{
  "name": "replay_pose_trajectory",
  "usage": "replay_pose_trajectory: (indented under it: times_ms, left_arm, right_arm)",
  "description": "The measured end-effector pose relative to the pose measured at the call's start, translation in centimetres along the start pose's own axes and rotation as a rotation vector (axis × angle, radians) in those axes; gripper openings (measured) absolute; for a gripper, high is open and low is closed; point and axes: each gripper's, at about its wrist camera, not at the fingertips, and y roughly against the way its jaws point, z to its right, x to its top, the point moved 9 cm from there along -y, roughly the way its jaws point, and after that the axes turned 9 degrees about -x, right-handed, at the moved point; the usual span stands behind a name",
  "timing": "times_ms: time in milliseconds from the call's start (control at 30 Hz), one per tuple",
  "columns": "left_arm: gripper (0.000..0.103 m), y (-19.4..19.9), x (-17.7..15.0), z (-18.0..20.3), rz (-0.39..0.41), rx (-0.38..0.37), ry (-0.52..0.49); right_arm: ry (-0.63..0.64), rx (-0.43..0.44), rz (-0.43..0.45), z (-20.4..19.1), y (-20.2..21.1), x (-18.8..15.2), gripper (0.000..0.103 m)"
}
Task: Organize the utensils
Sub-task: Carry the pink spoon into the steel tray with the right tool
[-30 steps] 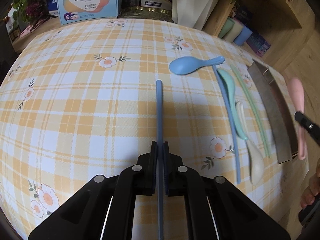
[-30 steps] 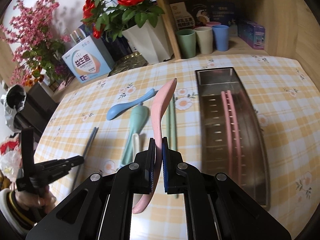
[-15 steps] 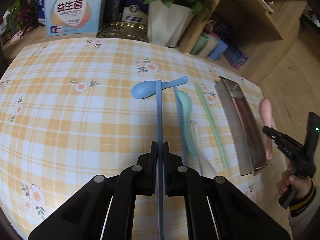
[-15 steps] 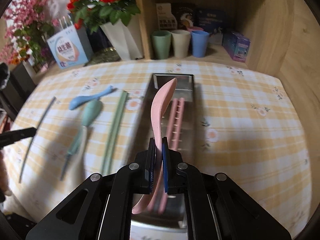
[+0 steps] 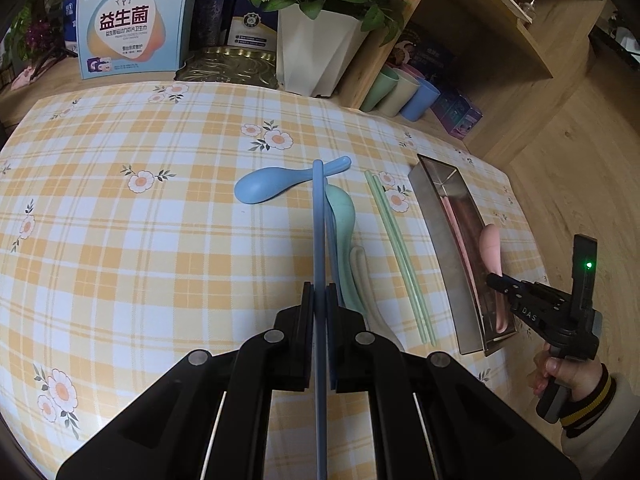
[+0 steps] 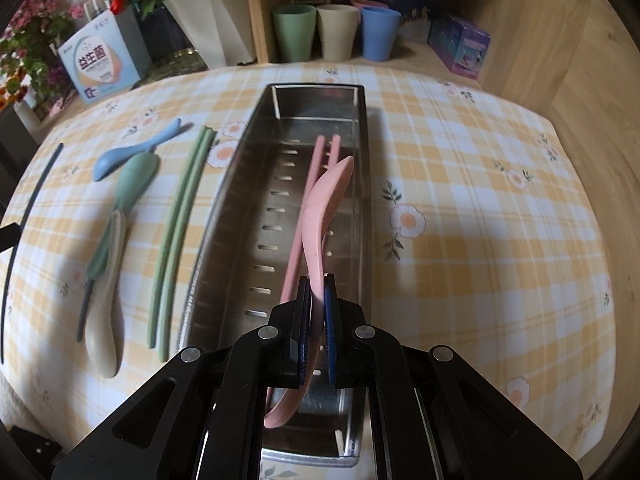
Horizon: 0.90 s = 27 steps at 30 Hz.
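Now over the tray, pink spoon pinched right, ready to drop; blue chopstick pinched left.

The blue chopstick runs off the bottom edge behind the left gripper, hiding a second chopstick and part of the green spoon. The pink spoon's bowl end disappears under the right gripper.
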Motion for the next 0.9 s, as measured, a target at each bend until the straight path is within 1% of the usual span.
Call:
replay_pose_trajectory:
  times_ms: [200,567,767,900]
  left_arm:
    - [0.006,-0.3,0.0,0.2,-0.009,-0.021,0.021]
    - [0.006,-0.3,0.1,0.6,-0.011,-0.027,0.023]
    - [0.006,-0.4,0.1,0.9,-0.015,-0.031,0.023]
    - [0.006,-0.5,0.1,1.1,-0.018,-0.034,0.02]
  right_arm:
    - [0.008,-0.005,-0.021,0.0,-0.2,-0.1,0.007]
    - [0.049,-0.023,-0.048,-0.5,-0.4,-0.1,0.007]
    - [0.04,-0.019,-0.07,-0.5,-0.5,-0.2,0.008]
    - [0.032,-0.017,-0.069,-0.6,-0.2,0.1,0.008]
